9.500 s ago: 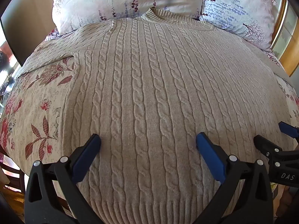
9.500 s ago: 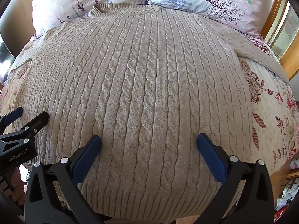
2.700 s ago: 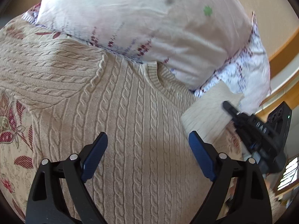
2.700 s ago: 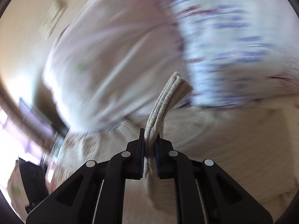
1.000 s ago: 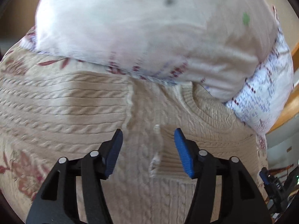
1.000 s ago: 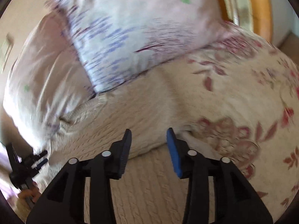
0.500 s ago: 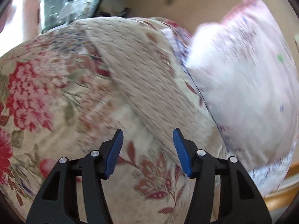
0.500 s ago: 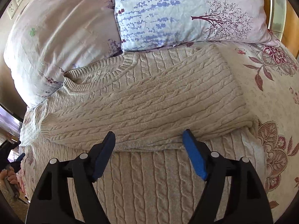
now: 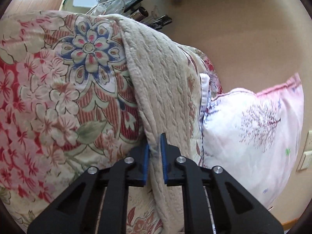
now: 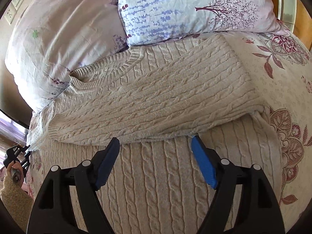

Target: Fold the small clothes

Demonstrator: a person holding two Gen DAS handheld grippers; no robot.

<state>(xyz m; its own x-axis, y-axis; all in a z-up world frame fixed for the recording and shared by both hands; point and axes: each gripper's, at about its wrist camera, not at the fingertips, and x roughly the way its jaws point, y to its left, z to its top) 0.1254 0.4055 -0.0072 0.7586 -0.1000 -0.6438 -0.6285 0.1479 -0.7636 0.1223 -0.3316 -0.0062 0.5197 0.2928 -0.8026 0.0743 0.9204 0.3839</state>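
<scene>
The left gripper (image 9: 155, 157) pinches the sleeve edge of the beige cable-knit sweater (image 10: 156, 175), its blue pads closed on the knit. The right gripper (image 10: 154, 150) hangs open above the sweater body, just short of the folded-over sleeve (image 10: 148, 101). The sweater lies flat on the floral bedspread (image 10: 288, 89), collar toward the two flower-printed pillows (image 10: 175, 9); the folded sleeve runs crosswise. Bare bedspread shows to the right of the sweater.

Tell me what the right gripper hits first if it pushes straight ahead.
Probably the folded sleeve lying across the sweater. The open right gripper points at its near edge, though depth is unclear; the pillows lie beyond.
</scene>
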